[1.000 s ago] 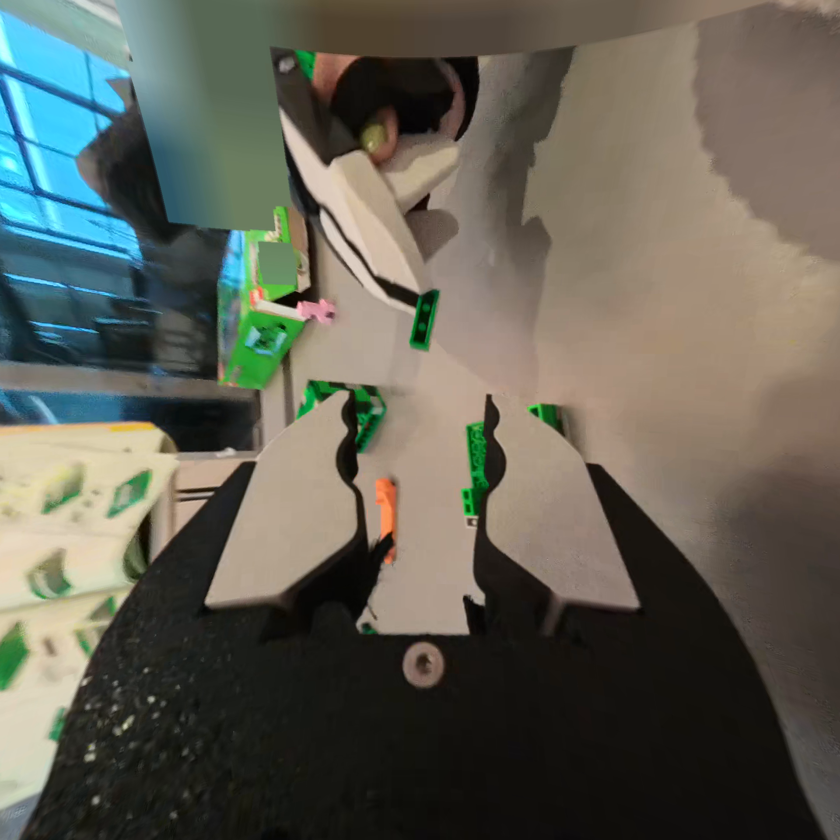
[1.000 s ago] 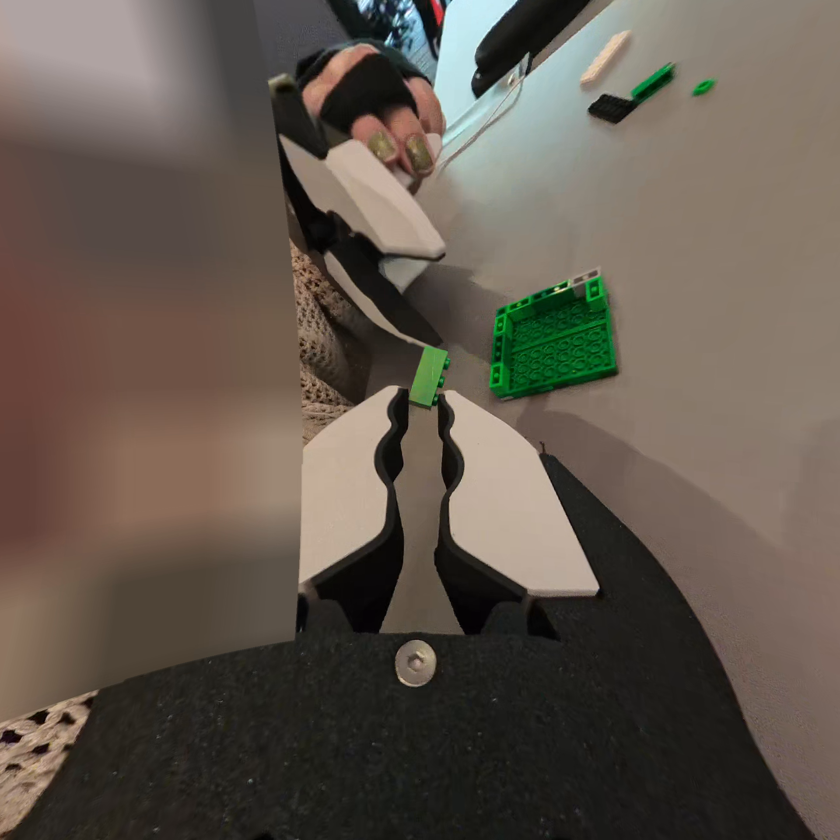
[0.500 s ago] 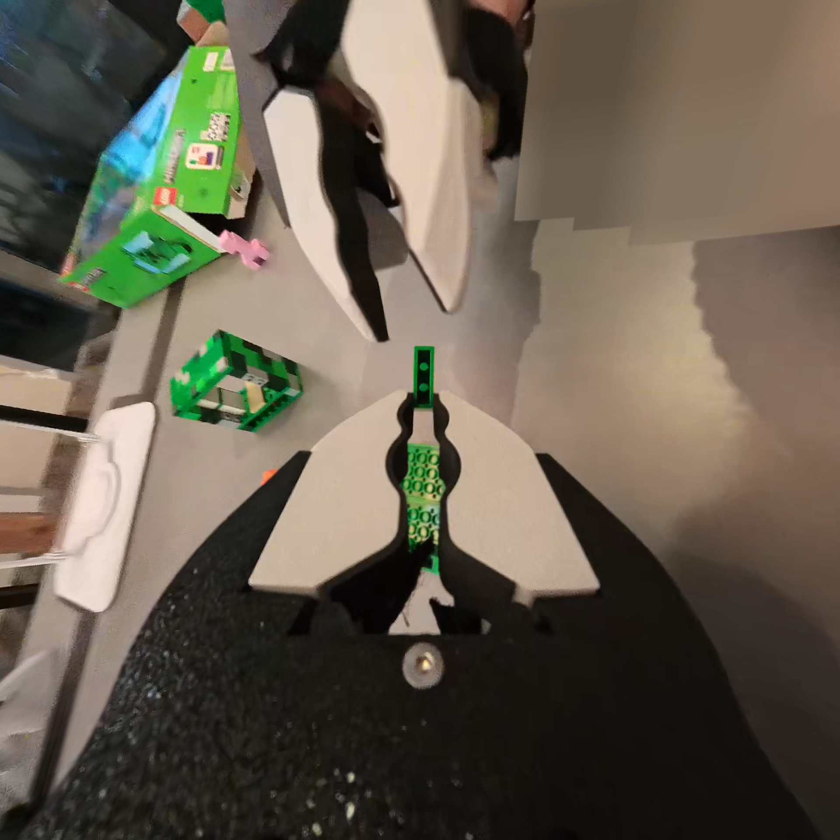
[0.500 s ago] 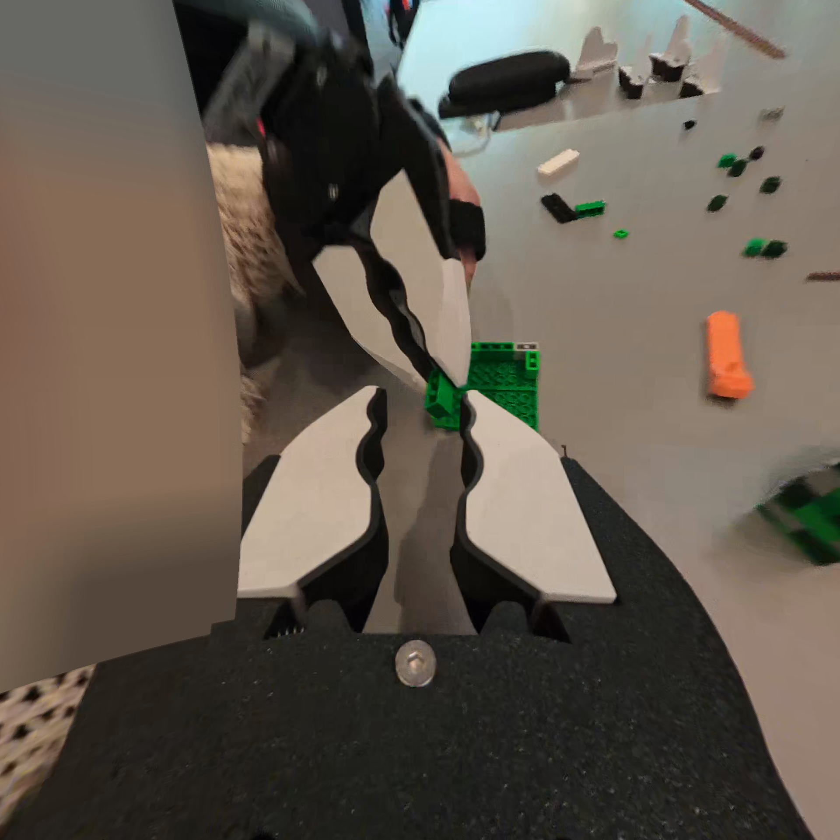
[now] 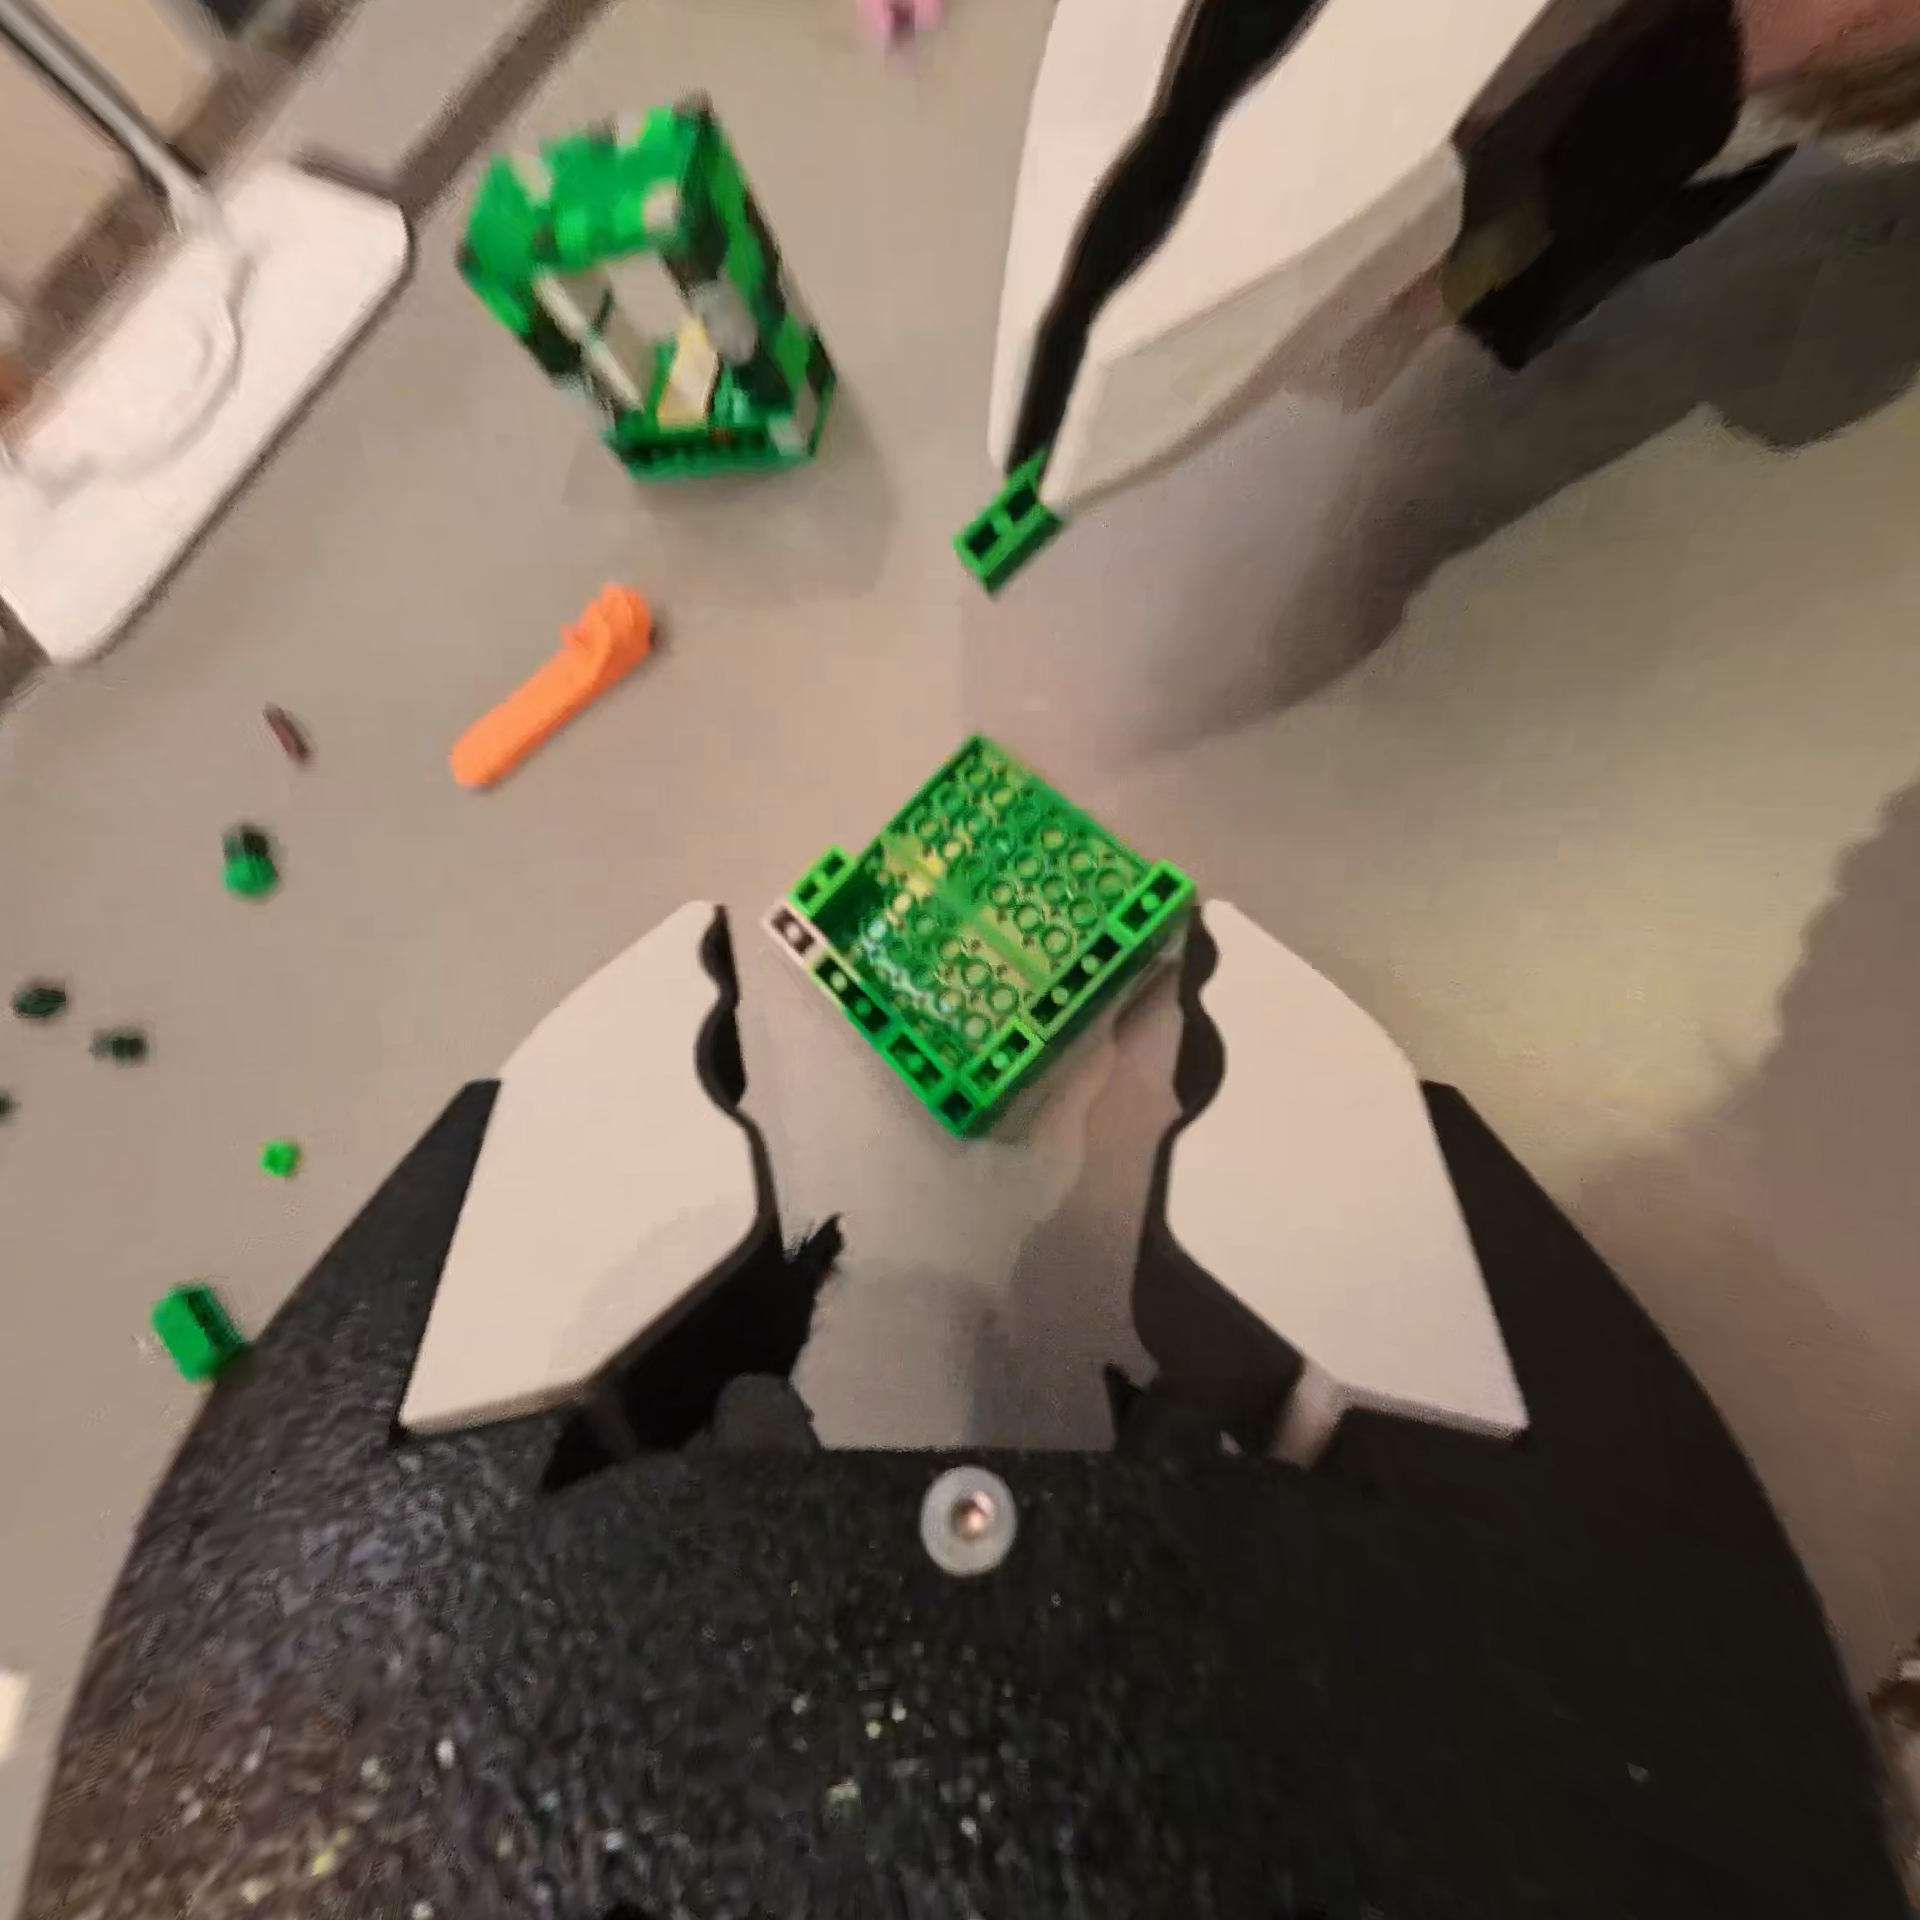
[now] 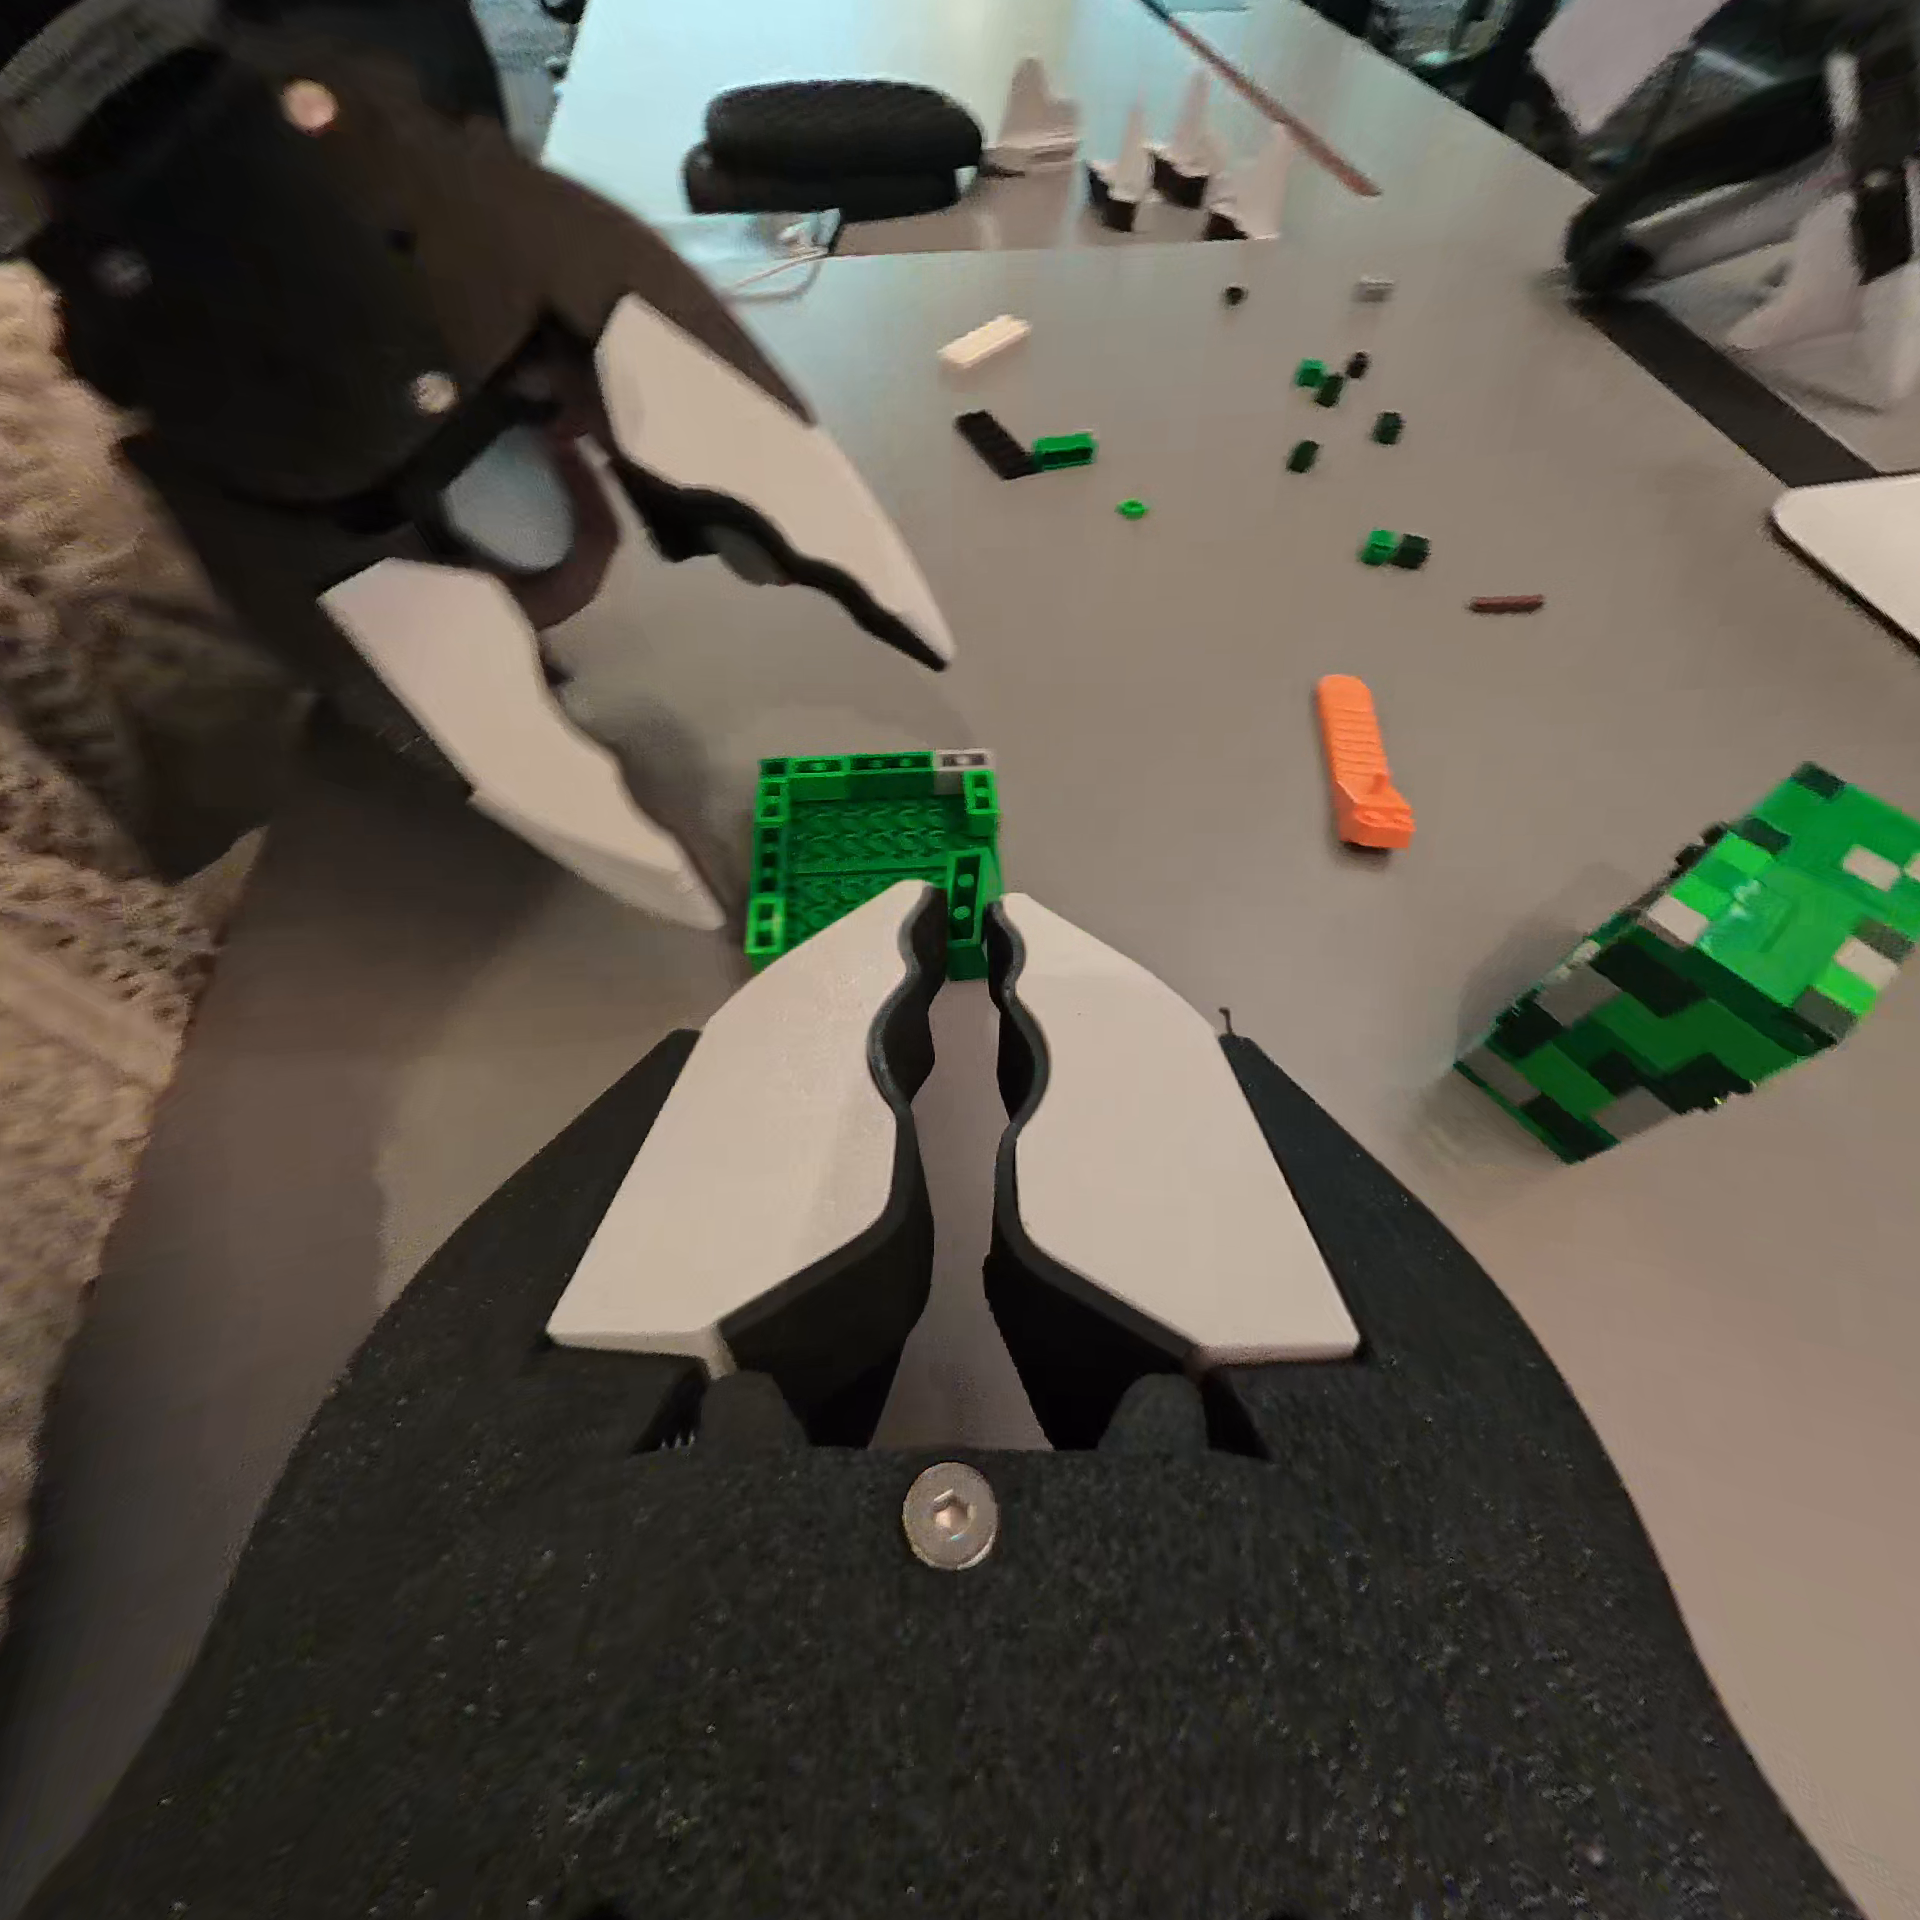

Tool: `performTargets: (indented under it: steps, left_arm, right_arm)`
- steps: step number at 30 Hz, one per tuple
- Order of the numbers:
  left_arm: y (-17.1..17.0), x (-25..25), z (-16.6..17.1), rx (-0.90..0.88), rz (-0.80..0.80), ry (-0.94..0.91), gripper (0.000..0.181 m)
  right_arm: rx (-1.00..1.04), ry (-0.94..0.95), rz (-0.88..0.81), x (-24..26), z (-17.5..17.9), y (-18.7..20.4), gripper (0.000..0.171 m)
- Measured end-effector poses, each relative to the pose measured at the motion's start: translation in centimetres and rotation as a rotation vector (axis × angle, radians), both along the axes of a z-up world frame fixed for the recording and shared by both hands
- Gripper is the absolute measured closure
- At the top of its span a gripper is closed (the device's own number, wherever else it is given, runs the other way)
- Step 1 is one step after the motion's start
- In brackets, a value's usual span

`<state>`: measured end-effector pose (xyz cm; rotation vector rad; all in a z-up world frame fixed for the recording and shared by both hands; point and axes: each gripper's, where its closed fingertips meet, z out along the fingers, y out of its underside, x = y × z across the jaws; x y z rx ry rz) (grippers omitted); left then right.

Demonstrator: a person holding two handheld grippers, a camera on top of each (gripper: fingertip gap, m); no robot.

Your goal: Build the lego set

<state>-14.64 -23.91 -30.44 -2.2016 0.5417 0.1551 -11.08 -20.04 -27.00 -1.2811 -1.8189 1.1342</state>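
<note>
A square green base with low walls (image 5: 987, 935) lies on the grey table; it also shows in the right wrist view (image 6: 862, 831). My left gripper (image 5: 961, 920) is open, its jaws wide apart on either side of the base, not closed on it. In the right wrist view it (image 6: 821, 784) hangs over the base's far left side. My right gripper (image 6: 961, 904) is shut on a small green brick (image 6: 964, 925) at the base's near right edge. The left wrist view shows that gripper (image 5: 1029, 478) with the brick (image 5: 1008, 530) beyond the base.
An orange brick separator (image 6: 1361, 769) and a green-and-black block build (image 6: 1704, 977) lie to the right. Several small loose pieces (image 6: 1392, 549) are scattered farther back. A white tray (image 5: 156, 416) sits at the table edge. A black case (image 6: 831, 135) lies at the back. The left gripper's tips are roughly 7 cm from the right gripper's.
Half a second ago my left gripper was shut on a small green brick and my right was open. Now the left is open over the base and the right is shut on a brick.
</note>
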Motion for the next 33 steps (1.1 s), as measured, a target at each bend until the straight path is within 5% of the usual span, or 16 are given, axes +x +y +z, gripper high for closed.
performTargets:
  steps: [4, 15, 21, 28, 33]
  left_arm:
    - [-0.3, 0.0, -1.9, -0.104, 0.132, -0.091, 0.076]
    - [0.1, -3.5, -2.1, -0.081, 0.243, -0.104, 0.085]
    - [1.3, -2.1, -2.7, -0.077, 0.17, -0.221, 0.073]
    - [1.8, -2.7, -2.8, -0.098, 0.229, -0.279, 0.101]
    - [1.9, -2.7, -2.5, -0.057, 0.244, -0.248, 0.105]
  right_arm:
    - [0.011, 0.031, -0.045, -1.4, -0.9, 1.1, 0.164]
    - [-0.001, 0.084, 0.001, -2.0, -0.6, 0.5, 0.164]
    - [-0.039, 0.116, 0.011, -2.2, 0.0, 1.0, 0.164]
    - [-0.068, 0.081, 0.0, -2.6, -0.4, 1.4, 0.164]
    - [-0.092, 0.033, -0.043, -3.3, -0.9, 0.6, 0.164]
